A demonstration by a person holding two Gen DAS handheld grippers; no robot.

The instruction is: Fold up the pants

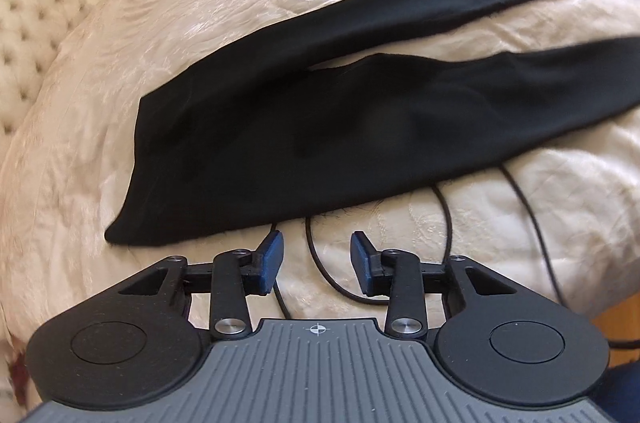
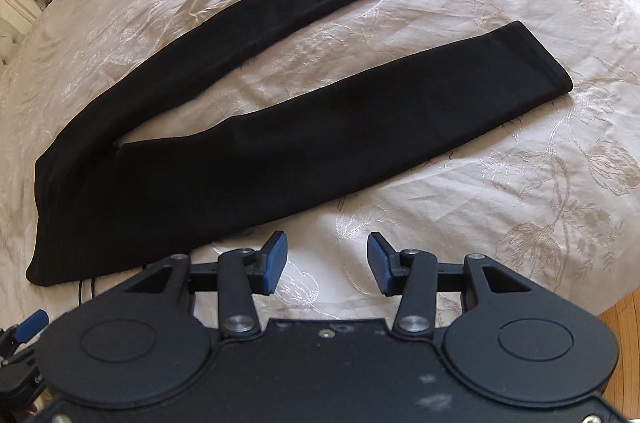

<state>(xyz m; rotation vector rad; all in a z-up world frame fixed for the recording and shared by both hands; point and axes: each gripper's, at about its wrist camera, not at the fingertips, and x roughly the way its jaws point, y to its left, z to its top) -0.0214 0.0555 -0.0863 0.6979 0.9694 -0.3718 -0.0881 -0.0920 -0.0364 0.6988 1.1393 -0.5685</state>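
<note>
Left gripper (image 1: pixel 317 261) has its jaws apart over a cable (image 1: pixel 320 263), nothing clamped; pants (image 1: pixel 320 127) lie at 12 o'clock. Right gripper (image 2: pixel 327 263) also gapes empty, pants (image 2: pixel 224 151) at 11 o'clock, legs splayed on the bedspread (image 2: pixel 500 183)

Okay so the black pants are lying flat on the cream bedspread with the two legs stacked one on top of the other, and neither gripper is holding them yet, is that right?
Not quite. The legs of the black pants are not stacked; they lie spread apart in a V with cream bedspread showing between them, as the right wrist view shows. The rest holds: the left gripper and right gripper grip nothing.
</note>
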